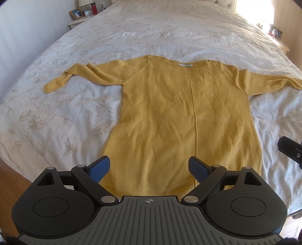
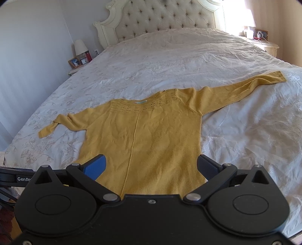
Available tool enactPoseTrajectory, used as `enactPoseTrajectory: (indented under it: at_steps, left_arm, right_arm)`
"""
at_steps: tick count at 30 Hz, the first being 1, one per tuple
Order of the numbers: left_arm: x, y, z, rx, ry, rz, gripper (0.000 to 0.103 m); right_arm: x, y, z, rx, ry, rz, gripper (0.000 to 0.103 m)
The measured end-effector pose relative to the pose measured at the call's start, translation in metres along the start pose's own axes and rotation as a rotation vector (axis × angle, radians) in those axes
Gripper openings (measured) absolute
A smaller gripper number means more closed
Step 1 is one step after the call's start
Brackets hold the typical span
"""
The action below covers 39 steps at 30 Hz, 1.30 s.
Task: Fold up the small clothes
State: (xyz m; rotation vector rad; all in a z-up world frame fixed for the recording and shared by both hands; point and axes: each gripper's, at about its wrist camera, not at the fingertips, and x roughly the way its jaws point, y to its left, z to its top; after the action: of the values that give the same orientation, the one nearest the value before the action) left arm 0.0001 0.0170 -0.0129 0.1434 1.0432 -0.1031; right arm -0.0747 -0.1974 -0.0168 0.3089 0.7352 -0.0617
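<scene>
A mustard yellow knit sweater lies flat on the bed, neckline away from me, hem toward me. It also shows in the right wrist view. Its left sleeve is bent with the cuff folded over; its right sleeve stretches out straight. My left gripper is open and empty above the hem. My right gripper is open and empty above the lower body. Part of the right gripper shows at the right edge of the left wrist view.
The white floral bedspread covers a large bed with a tufted headboard. A nightstand with a photo frame, clock and red bottle stands far left. Another nightstand with a lamp stands far right. Wooden floor shows at the lower left.
</scene>
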Motion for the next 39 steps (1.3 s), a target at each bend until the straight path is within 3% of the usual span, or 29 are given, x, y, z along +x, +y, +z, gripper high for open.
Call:
enactPoseTrajectory:
  at_steps: [4,7,10,12,19,20,22,28,33,39]
  left_arm:
    - [0.007,0.006,-0.008,0.008,-0.004,0.002,0.070]
    - [0.013,0.012,-0.016,0.028,-0.002,0.029,0.068]
    - [0.016,0.019,-0.024,0.059,-0.044,0.060,0.064]
    - [0.018,0.026,-0.027,0.067,-0.072,0.055,0.064]
    - [0.049,0.062,-0.040,-0.030,-0.097,-0.138,0.064]
    - [0.054,0.064,-0.041,-0.036,-0.086,-0.121,0.064]
    - [0.065,0.068,-0.044,-0.032,-0.065,-0.061,0.064]
    - [0.096,0.082,-0.053,-0.012,-0.004,0.011,0.064]
    - [0.117,0.089,-0.056,-0.007,0.017,0.020,0.064]
    - [0.146,0.090,-0.061,0.006,0.096,-0.009,0.065]
  right_arm:
    - [-0.001,-0.004,-0.003,0.003,-0.018,-0.012,0.102]
    - [-0.006,-0.007,-0.006,-0.003,-0.073,-0.041,0.102]
    - [-0.014,-0.012,-0.009,-0.011,-0.151,-0.066,0.102]
    - [-0.013,-0.017,-0.010,-0.008,-0.158,-0.049,0.102]
    - [0.022,-0.048,-0.032,0.020,0.020,-0.068,0.101]
    - [0.026,-0.051,-0.037,0.019,0.047,-0.083,0.101]
    - [0.035,-0.057,-0.047,0.016,0.107,-0.118,0.077]
    - [0.055,-0.071,-0.068,0.021,0.245,-0.092,0.063]
    - [0.074,-0.074,-0.079,0.002,0.305,-0.093,0.061]
    - [0.097,-0.093,-0.091,0.095,0.387,-0.092,0.061]
